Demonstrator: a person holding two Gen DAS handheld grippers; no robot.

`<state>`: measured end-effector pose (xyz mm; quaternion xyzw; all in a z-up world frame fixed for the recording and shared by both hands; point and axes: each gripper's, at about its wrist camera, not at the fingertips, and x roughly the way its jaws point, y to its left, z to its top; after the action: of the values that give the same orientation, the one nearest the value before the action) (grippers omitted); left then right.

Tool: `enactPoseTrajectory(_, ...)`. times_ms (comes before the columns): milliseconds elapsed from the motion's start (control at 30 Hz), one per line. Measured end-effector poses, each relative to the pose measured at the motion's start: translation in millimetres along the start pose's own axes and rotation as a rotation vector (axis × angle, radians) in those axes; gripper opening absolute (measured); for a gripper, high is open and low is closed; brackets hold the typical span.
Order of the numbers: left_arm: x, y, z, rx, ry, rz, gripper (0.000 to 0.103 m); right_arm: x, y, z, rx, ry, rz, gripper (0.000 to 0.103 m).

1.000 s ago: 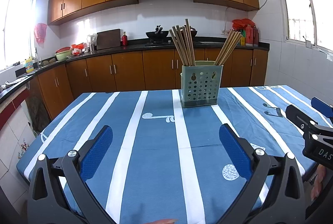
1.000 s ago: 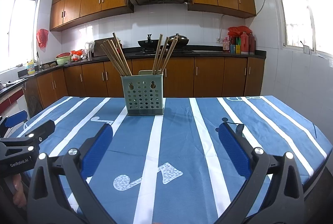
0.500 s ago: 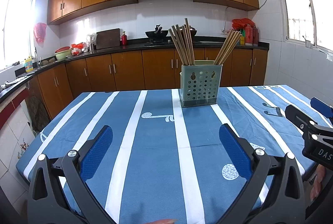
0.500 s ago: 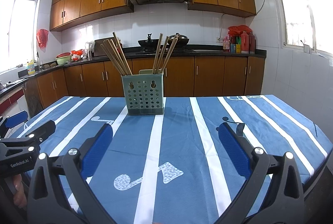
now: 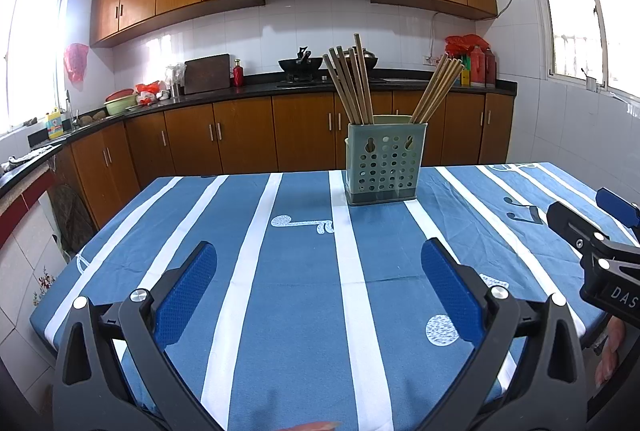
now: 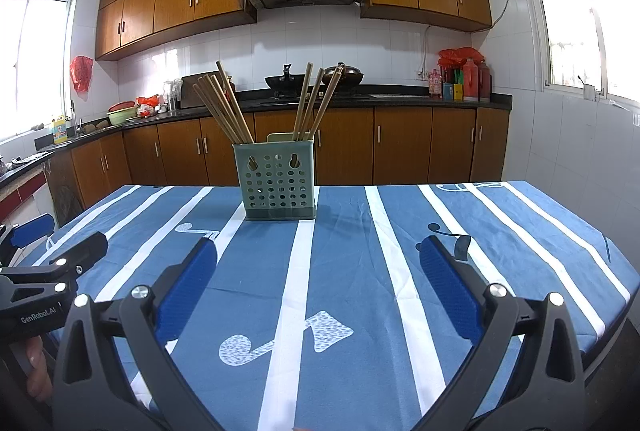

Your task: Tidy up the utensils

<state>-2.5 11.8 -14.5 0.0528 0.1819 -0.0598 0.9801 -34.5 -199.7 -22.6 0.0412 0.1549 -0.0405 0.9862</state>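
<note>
Table [image 5: 280,311], draped in a blue striped cloth, is filling the space ahead of and beneath both grippers, its far edge lying just beyond the holder and its side edges falling away left of the left gripper and right of the right one. Holder [image 5: 381,163], a perforated green caddy, is standing upright well ahead of the left gripper [image 5: 319,285], slightly to its right; from the right gripper [image 6: 318,283] it is sitting ahead and slightly left [image 6: 276,183]. Chopsticks [image 5: 352,87] are leaning out of it in two fans, one bundle tilting left, the other [image 5: 436,91] tilting right, so the utensils are apparently already sorted into compartments. Both grippers are hovering low over the near edge with jaws spread wide and nothing between the pads; each is showing at the border of the other's view.

Risk, as a judgement: the holder is looking light and top-heavy, so a reach that is brushing the splayed stick tips would probably be tipping it or sliding it on the cloth toward the far edge just behind it. A closing jaw catching the loose cloth could be dragging it.

Open room: bare cloth between the grippers and the holder is leaving a clear straight approach; no loose utensil is showing on it.
</note>
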Motion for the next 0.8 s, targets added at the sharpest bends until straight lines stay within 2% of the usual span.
enactPoseTrajectory(800,0.9,-3.1,-0.6,0.0,0.004,-0.002,0.101,-0.2,1.5,0.6,0.003,0.003,0.0,0.099)
